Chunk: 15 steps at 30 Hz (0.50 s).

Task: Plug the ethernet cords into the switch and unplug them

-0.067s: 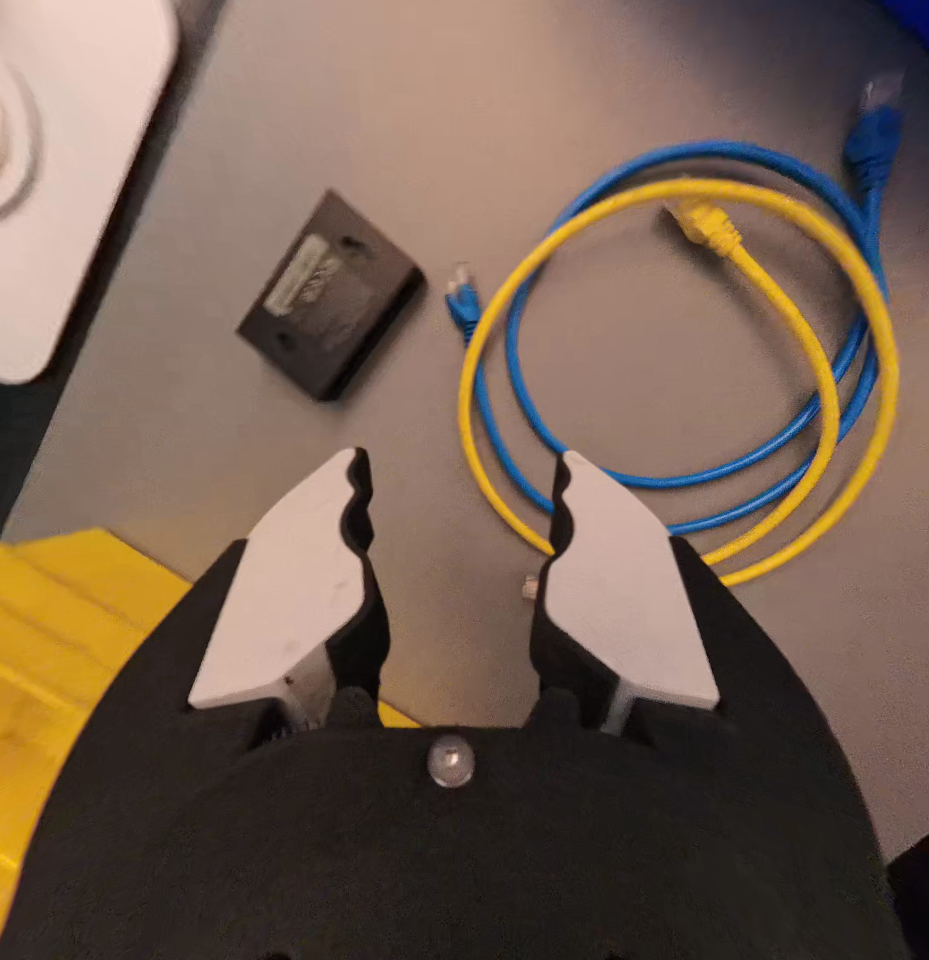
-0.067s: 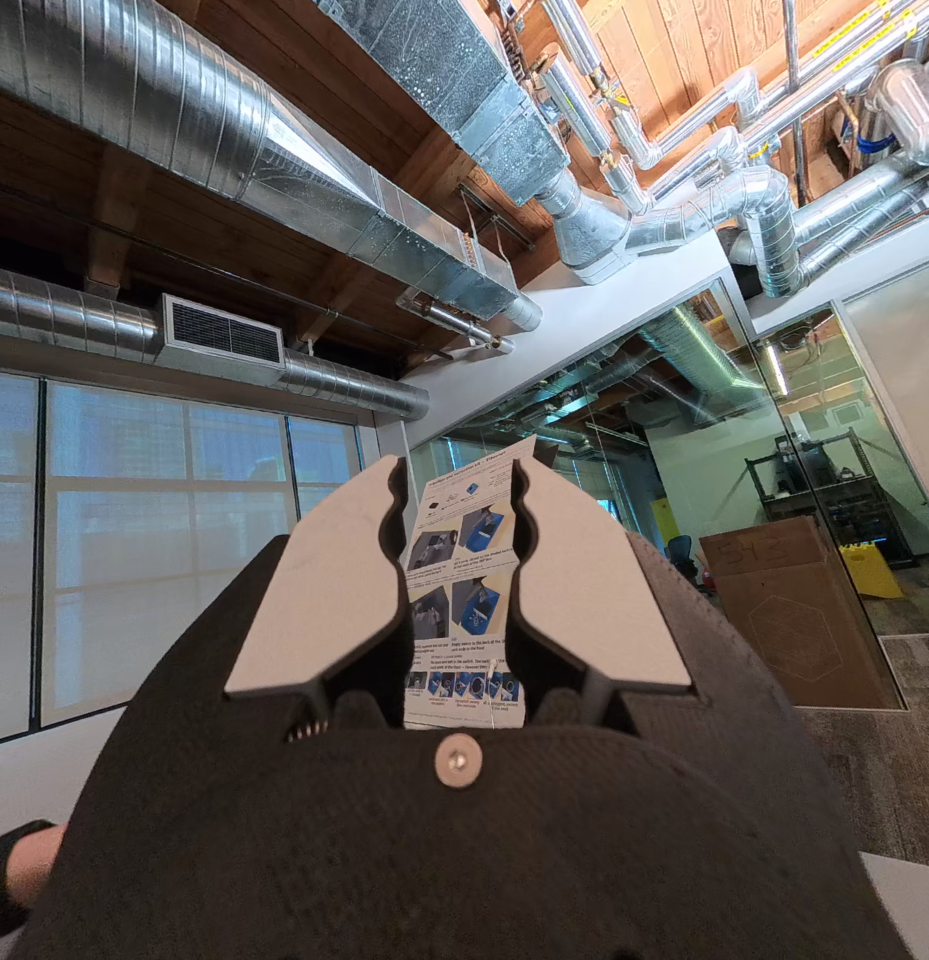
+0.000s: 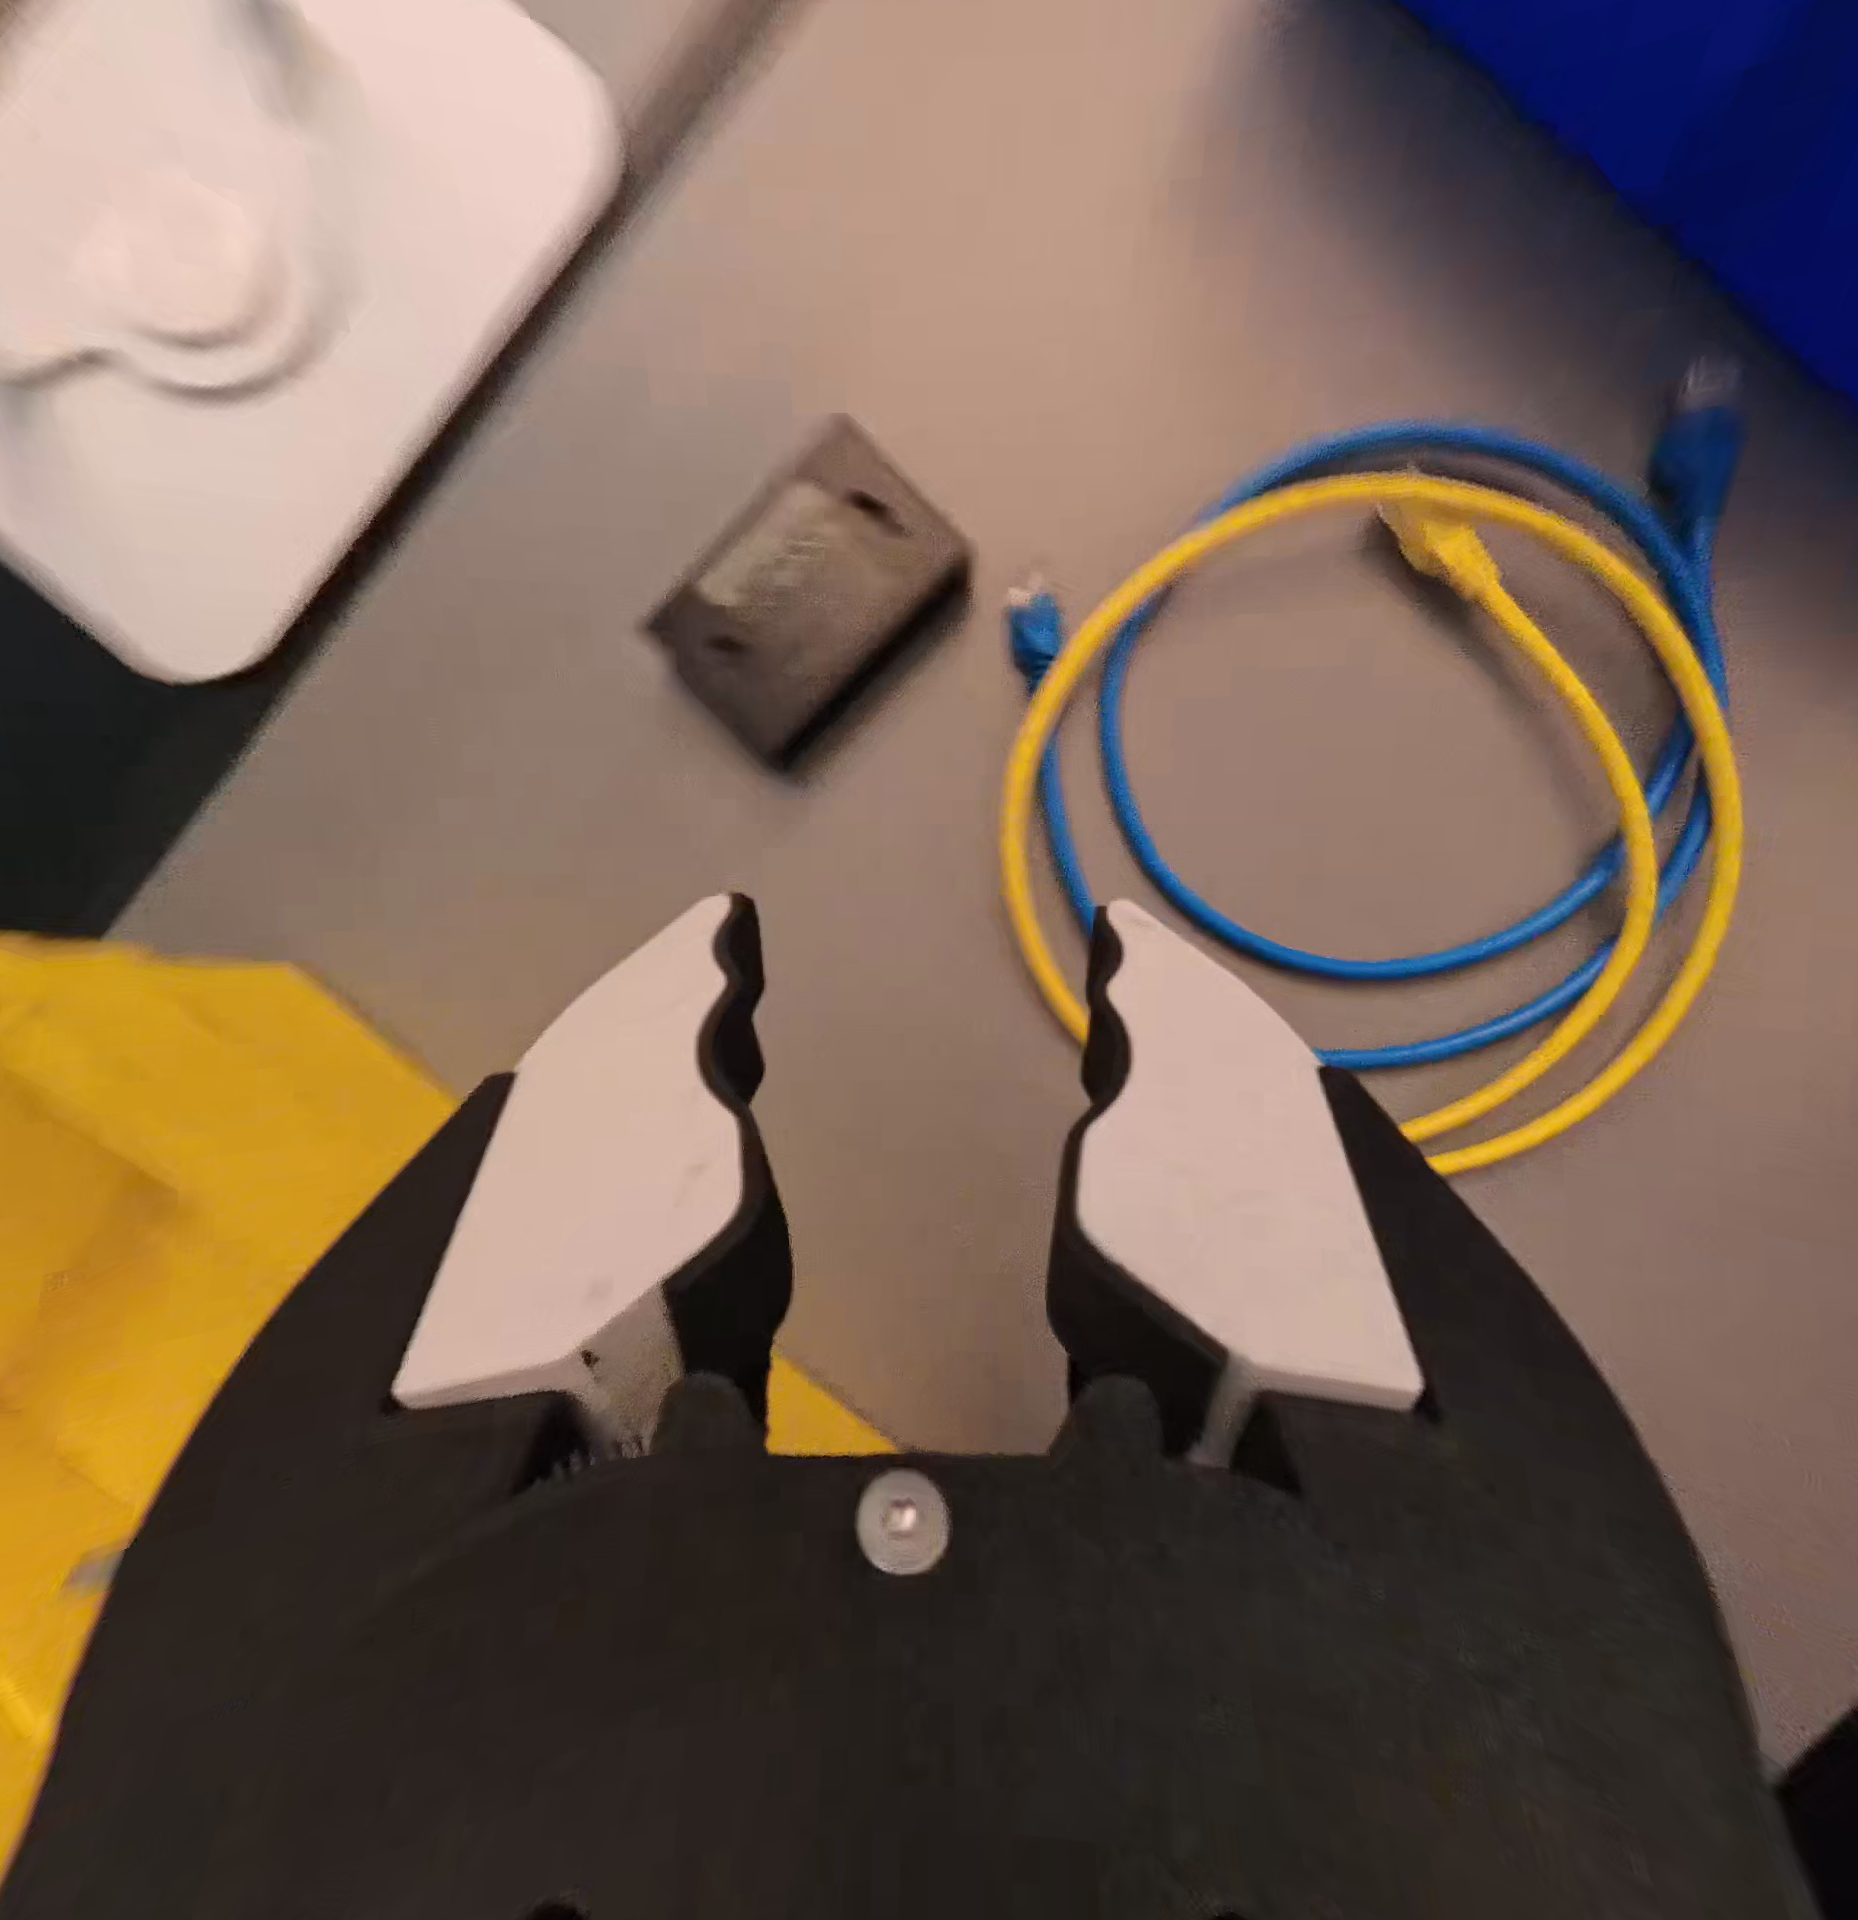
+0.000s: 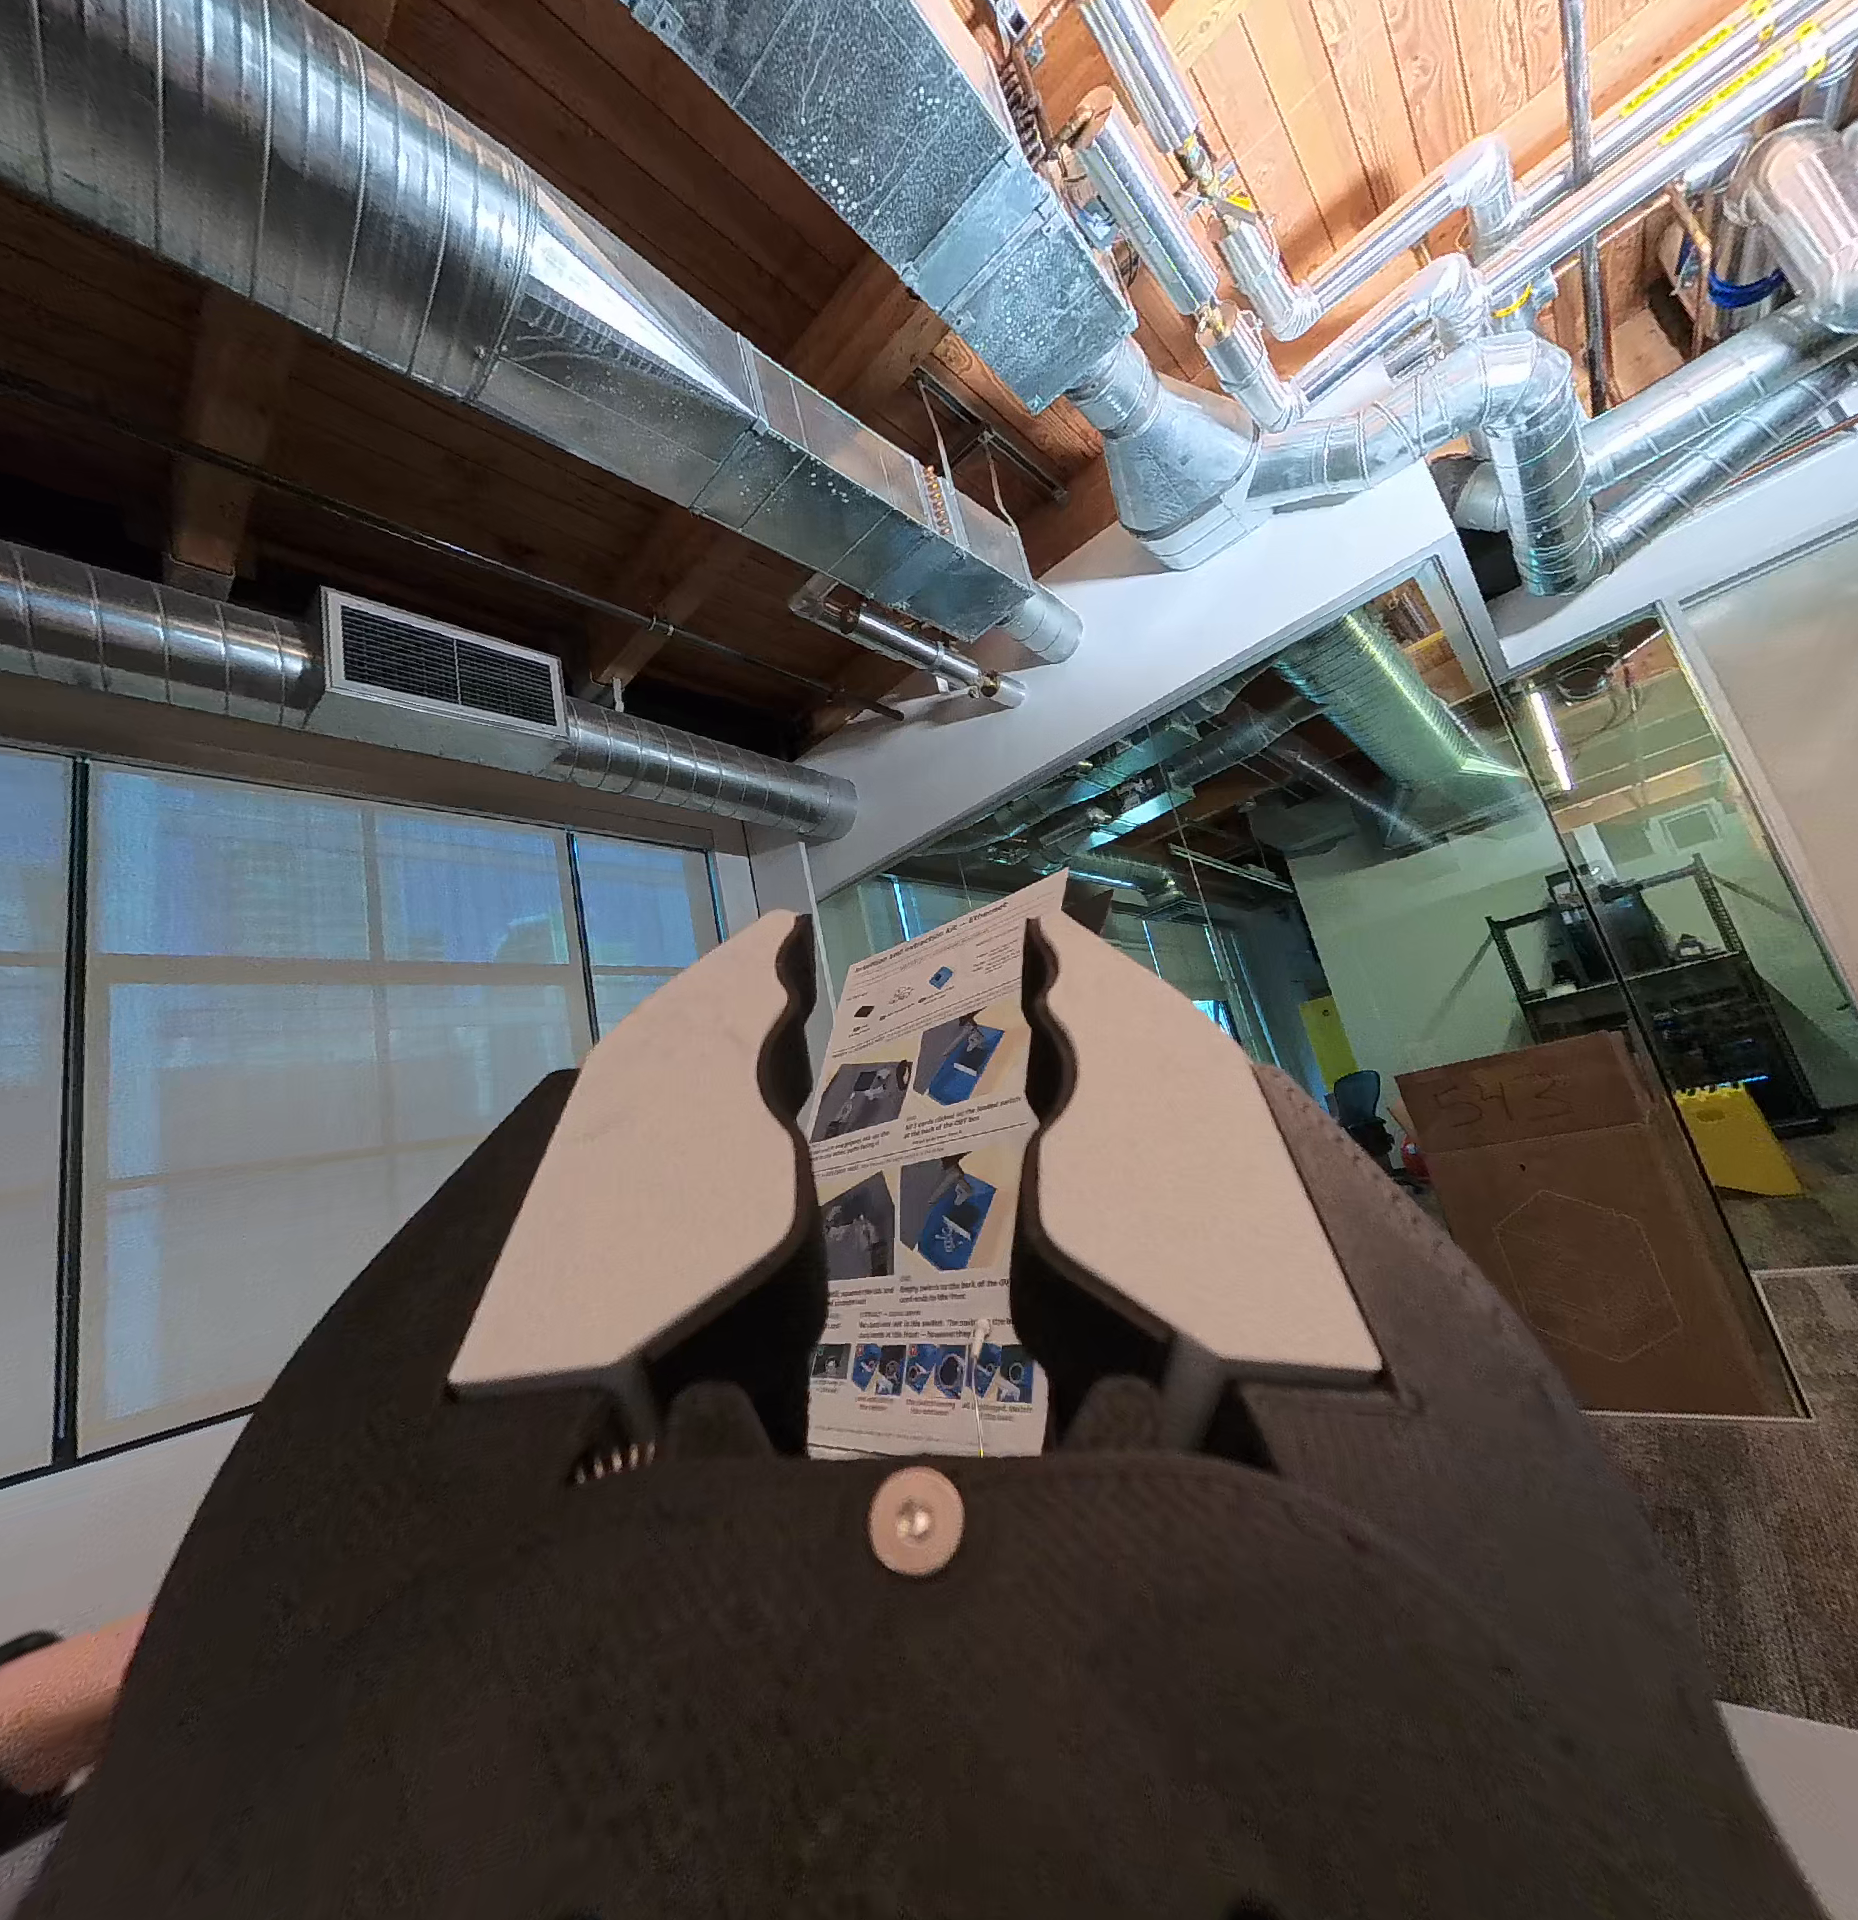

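Tongs on the left [image 3: 925, 914] stand spread wide above the grey table [image 3: 852, 260], holding nothing and touching nothing. The black switch [image 3: 811, 587] lies flat on the table ahead of the left finger, apart from both cords. The blue cord [image 3: 1413, 961] and yellow cord [image 3: 1018, 790] lie coiled together to the right; one blue plug [image 3: 1034, 629] rests just beside the switch, unplugged. The view is motion-blurred, so the switch ports cannot be made out. Right tongs [image 4: 914, 935] point up toward ceiling ducts [image 4: 489, 260], parted moderately and empty; a printed sheet [image 4: 925, 1174] appears between the fingers, probably farther back.
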### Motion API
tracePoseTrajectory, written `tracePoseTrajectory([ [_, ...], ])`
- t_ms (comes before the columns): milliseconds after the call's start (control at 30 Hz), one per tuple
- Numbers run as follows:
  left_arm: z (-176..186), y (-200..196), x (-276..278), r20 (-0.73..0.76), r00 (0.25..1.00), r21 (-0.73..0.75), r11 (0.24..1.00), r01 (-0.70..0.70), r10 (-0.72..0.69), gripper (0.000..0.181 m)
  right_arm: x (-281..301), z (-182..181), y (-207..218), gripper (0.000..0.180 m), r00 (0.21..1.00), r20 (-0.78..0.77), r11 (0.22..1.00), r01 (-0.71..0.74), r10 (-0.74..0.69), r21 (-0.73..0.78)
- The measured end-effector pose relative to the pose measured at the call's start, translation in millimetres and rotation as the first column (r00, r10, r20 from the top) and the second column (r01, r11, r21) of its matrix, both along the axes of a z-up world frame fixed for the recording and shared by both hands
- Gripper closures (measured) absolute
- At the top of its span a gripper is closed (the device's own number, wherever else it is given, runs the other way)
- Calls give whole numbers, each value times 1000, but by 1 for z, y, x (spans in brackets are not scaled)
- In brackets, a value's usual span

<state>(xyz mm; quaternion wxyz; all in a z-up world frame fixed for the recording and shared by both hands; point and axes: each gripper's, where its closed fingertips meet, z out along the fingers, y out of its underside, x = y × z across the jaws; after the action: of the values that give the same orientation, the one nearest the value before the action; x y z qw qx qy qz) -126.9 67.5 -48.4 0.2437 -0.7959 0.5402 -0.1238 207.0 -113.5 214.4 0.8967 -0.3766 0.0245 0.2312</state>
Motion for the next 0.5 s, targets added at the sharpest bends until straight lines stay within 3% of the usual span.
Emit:
tracePoseTrajectory([
  [100,57,35,-74,189,969,167,967,-193,161,124,3,-1,1,141,1000,-5,1000,4,-4,1],
  [200,85,62,-171,256,923,387,845,-370,287,126,6,-1,1,141,1000,-12,1000,9,-9,2],
  [300,61,79,-234,150,932,495,791,-360,331,131,7,-2,1,142,1000,-23,1000,9,-9,8],
  [500,5,96,-227,-81,978,425,894,-142,194,128,2,-3,3,142,999,10,999,34,-34,-13],
])
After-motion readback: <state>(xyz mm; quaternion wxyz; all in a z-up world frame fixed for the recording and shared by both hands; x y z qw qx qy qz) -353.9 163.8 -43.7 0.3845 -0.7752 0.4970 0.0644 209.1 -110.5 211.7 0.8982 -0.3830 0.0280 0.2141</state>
